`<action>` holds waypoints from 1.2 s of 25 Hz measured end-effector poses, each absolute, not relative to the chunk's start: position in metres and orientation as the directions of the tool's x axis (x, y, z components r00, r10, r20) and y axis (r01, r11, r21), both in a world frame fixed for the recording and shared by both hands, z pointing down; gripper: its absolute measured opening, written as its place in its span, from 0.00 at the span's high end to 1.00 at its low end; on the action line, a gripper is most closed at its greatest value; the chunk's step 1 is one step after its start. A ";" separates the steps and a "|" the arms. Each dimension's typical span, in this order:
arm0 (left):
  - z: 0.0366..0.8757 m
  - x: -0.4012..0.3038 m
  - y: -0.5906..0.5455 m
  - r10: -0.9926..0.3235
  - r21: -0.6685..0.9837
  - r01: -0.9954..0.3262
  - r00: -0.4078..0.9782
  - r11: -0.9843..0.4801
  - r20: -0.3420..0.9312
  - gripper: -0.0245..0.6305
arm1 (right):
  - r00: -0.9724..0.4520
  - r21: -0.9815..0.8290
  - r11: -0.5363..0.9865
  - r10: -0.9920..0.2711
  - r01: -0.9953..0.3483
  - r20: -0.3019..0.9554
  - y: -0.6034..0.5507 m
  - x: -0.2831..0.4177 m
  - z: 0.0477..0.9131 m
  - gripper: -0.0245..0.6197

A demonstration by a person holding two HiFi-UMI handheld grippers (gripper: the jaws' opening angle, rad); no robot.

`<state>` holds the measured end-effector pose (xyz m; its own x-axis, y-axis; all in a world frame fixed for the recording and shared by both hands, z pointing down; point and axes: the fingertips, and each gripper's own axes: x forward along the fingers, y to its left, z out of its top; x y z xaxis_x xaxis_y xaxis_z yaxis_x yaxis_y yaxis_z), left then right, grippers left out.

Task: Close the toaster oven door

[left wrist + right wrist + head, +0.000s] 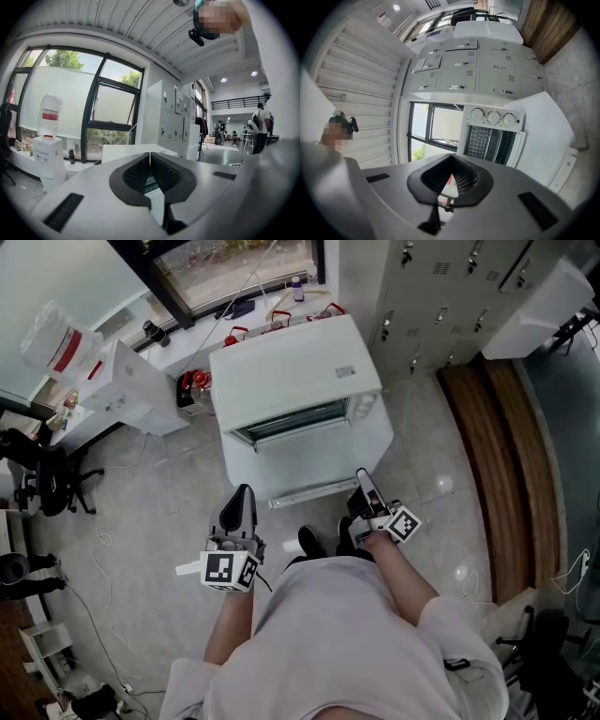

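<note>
Nearest the head camera, a person in a pale shirt holds two hand-held grippers, one in each hand, above a tiled floor (pixel 141 502).

The left hand-held gripper (pixel 245 493) hovers just short of the front edge of the open door (pixel 309 460). Its own view shows the left hand-held gripper (pixel 150 161) clenched, the ribbed pads meeting in a thin line with nothing between them.

The right hand-held gripper (pixel 362 474) sits just beside the door's front right corner; whether it touches cannot be told. Its own view shows the right hand-held gripper (pixel 451 161) also clenched and empty.

Just beyond stands one white toaster oven (pixel 295 371), right in front of the person, with its door dropped open toward them and one long handle (pixel 314 491) along the near edge.

Only the right gripper view shows the oven's front: three round knobs (pixel 493 117) in a row, a wire rack (pixel 480 140) inside, and the door (pixel 543 131) hanging open.

Only the left gripper view shows several people standing far across the room.

Farther back are one water dispenser (pixel 122 381) with a bottle on top, a large window (pixel 93 103), and a bank of grey lockers (pixel 441 296).
</note>
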<state>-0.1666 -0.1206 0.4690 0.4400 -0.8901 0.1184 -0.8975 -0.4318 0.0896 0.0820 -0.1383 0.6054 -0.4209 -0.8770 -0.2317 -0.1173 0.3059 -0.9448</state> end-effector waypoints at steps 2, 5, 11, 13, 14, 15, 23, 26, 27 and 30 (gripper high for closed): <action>0.469 -0.165 -0.119 -0.888 0.089 -0.897 0.442 -0.434 0.126 0.93 | -0.428 -0.949 0.292 -0.878 -0.122 -0.215 -0.135 0.084 0.615 0.95; 0.471 -0.164 -0.116 -0.887 0.091 -0.897 0.441 -0.432 0.139 0.93 | -0.424 -0.961 0.239 -0.891 -0.136 -0.162 -0.130 0.088 0.636 0.93; 0.477 -0.161 -0.112 -0.883 0.089 -0.898 0.439 -0.430 0.166 0.93 | -0.422 -0.977 0.150 -0.904 -0.154 -0.072 -0.119 0.092 0.677 0.79; 0.479 -0.162 -0.110 -0.883 0.091 -0.899 0.437 -0.428 0.173 0.93 | -0.424 -0.979 0.121 -0.905 -0.165 -0.040 -0.115 0.093 0.691 0.72; 0.481 -0.161 -0.110 -0.882 0.091 -0.900 0.437 -0.427 0.176 0.93 | -0.422 -0.980 0.107 -0.906 -0.168 -0.027 -0.114 0.094 0.698 0.70; 0.482 -0.161 -0.109 -0.882 0.091 -0.900 0.437 -0.427 0.179 0.93 | -0.419 -0.981 0.097 -0.908 -0.167 -0.018 -0.114 0.096 0.703 0.70; 0.487 -0.160 -0.111 -0.882 0.077 -0.904 0.428 -0.421 0.199 0.93 | -0.442 -0.981 0.020 -0.894 -0.194 0.069 -0.105 0.101 0.752 0.69; 0.487 -0.161 -0.111 -0.883 0.067 -0.906 0.422 -0.417 0.208 0.93 | -0.439 -0.980 -0.058 -0.888 -0.189 0.137 -0.096 0.100 0.782 0.69; 0.488 -0.161 -0.111 -0.883 0.065 -0.908 0.419 -0.415 0.213 0.93 | -0.435 -0.977 -0.076 -0.886 -0.201 0.158 -0.095 0.101 0.789 0.70; 0.494 -0.162 -0.111 -0.882 0.065 -0.911 0.410 -0.406 0.233 0.93 | -0.416 -0.973 -0.121 -0.888 -0.196 0.194 -0.095 0.100 0.804 0.70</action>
<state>-0.1620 -0.1106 0.4940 0.4098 -0.8820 0.2329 -0.9114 -0.4062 0.0653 0.1000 -0.0955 0.8037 -0.4165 -0.8883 0.1937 -0.1955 -0.1206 -0.9733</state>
